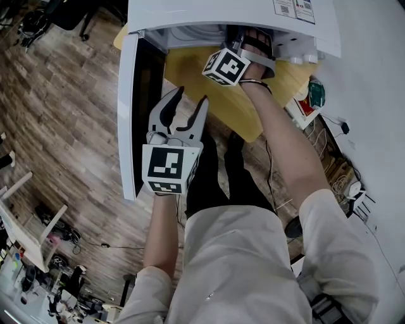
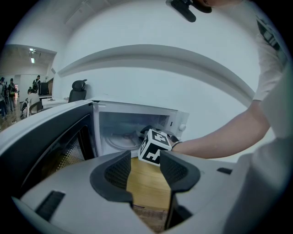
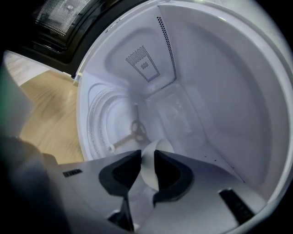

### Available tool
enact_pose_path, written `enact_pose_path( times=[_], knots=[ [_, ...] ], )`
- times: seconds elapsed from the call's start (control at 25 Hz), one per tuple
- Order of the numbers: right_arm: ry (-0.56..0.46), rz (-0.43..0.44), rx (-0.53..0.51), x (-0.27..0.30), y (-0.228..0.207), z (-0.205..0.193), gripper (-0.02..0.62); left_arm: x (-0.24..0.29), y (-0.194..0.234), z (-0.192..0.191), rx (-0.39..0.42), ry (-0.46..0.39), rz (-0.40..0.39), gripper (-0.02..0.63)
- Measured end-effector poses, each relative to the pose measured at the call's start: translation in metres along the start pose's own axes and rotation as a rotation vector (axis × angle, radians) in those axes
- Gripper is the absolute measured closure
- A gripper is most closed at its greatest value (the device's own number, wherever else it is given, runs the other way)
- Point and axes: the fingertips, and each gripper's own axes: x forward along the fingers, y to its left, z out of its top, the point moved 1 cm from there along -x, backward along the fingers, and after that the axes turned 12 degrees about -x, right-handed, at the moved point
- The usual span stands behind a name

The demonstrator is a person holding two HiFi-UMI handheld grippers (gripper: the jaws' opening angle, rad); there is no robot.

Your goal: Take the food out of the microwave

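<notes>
Wooden bench [image 1: 212, 88] carries a white microwave [image 1: 221, 12], its door [image 1: 128, 114] swung open at left. Outside it the left gripper [image 1: 191, 98] hangs, jaws apart and empty; inside the cavity the right gripper [image 3: 147, 155] is clamped on a thin white curved piece [image 3: 149, 170].

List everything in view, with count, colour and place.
plank floor: one, brown, underneath everything.
round-edged wooden table: one, yellow, on the floor.
boxy microwave oven: one, white, on the table, door swung open.
glass turntable: one, clear, on the microwave's floor.
thin curved rim, seemingly a dish: one, white, inside the microwave.
left gripper: one, grey, open and empty, beside the door.
right gripper: one, grey, inside the microwave, shut on the rim.
</notes>
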Motion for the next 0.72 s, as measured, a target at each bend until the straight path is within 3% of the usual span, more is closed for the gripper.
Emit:
enact_pose_path(
  times=[0.72],
  knots=[
    [-0.042,-0.007,-0.018,-0.027,-0.001,-0.001,0.517,-0.011,-0.013,-0.001,-0.001,-0.019,0.009,0.423]
  ],
)
